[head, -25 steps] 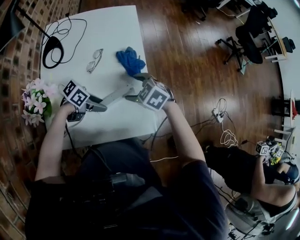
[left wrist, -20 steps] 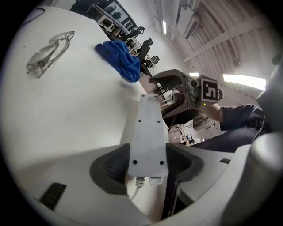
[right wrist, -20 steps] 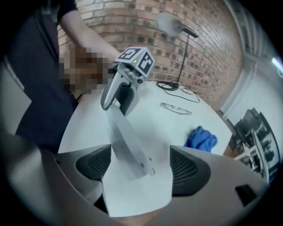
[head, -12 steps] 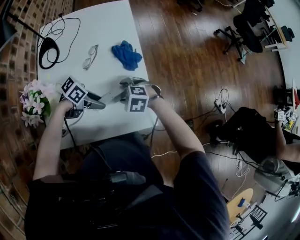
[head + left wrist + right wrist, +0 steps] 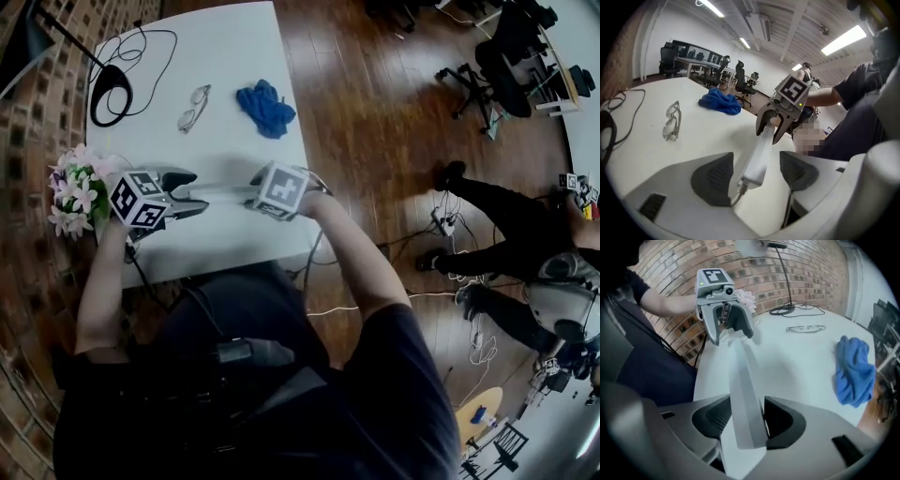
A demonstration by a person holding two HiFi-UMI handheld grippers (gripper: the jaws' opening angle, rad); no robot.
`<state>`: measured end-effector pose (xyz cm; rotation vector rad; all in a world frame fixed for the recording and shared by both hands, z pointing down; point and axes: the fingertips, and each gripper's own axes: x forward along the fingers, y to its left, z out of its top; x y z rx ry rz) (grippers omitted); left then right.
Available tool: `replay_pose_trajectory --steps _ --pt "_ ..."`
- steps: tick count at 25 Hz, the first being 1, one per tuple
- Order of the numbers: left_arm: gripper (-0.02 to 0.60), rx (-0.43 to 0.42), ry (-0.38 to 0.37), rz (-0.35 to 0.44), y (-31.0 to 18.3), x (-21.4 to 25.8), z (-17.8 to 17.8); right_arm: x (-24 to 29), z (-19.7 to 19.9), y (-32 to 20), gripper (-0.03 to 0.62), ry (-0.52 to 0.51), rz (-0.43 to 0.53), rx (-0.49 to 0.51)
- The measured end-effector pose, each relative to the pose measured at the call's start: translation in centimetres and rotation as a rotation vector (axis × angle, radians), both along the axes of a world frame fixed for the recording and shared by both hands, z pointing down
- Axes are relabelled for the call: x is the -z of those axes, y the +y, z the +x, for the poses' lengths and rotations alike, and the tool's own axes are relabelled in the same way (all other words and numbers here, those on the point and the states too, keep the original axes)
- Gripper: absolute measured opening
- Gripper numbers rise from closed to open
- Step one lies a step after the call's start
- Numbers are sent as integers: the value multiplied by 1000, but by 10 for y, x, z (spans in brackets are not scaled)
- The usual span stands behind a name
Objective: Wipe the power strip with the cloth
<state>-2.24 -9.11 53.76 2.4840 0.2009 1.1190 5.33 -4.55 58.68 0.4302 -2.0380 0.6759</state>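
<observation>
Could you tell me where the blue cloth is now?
In the head view the cloth lies far right on the table, right of the glasses.

Head view up high, right over the power strip [image 5: 220, 192], staring steeply down across the white table [image 5: 234, 56]. Left gripper view hugs the power strip's corded end, low, looking along it toward the office chairs [image 5: 740, 77]. Right gripper view sits tight on the opposite end, facing back toward the brick wall [image 5: 801, 268]. All three catch the power strip, blue cloth [image 5: 265, 106] and glasses [image 5: 193, 108].
</observation>
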Motion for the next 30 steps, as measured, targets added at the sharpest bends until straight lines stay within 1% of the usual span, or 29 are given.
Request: replay_pose_trajectory --steps 2,4,6,7,8,9,10,11,12,14,18,20,21,23,24,25,26,27,29,30 --pt "325 -11 17 78 1 8 -1 -1 -6 6 211 -41 -79 -32" --pt "325 -33 24 139 6 12 -1 -1 -11 9 209 -92 -150 -72" --pt "325 -91 -10 202 14 3 1 0 -13 8 206 -160 -208 -135" --pt "325 -119 -36 243 18 -3 2 0 -13 6 207 -194 -224 -172" --pt "321 -129 -54 284 18 -9 4 1 -13 3 209 -225 -231 -208" --pt "306 -117 -58 317 14 -13 6 1 -12 2 210 -252 -231 -242" --pt "274 -86 -52 336 7 -17 9 2 -11 0 213 -273 -223 -271" --pt "212 -49 -40 343 0 -20 11 2 -10 -1 217 -287 -205 -294" --pt "192 -21 -29 344 -6 -21 12 3 -9 -3 224 -296 -180 -313" --pt "202 -9 -17 353 -10 -23 13 3 -7 -7 237 -307 -112 -342" --pt "210 -26 -23 377 -11 -24 13 8 2 -12 259 -301 51 -391" --pt "210 -11 -22 377 -12 -22 16 13 12 -17 269 -306 114 -441" --pt "210 8 -24 380 -13 -21 18 18 20 -21 272 -316 152 -481" --pt "197 43 -37 403 -16 -23 20 33 45 -32 272 -348 237 -600" --pt "161 47 -42 415 -18 -25 21 42 59 -36 272 -366 270 -665" --pt "144 47 -43 422 -19 -26 21 50 71 -38 272 -381 295 -719" --pt "144 46 -43 425 -20 -26 22 57 81 -38 267 -390 312 -757" --pt "144 45 -42 427 -21 -25 23 63 88 -36 228 -396 325 -783" --pt "144 53 -37 428 -21 -25 23 72 97 -29 199 -415 341 -832" --pt "144 61 -35 430 -20 -26 22 77 99 -25 150 -434 348 -861"
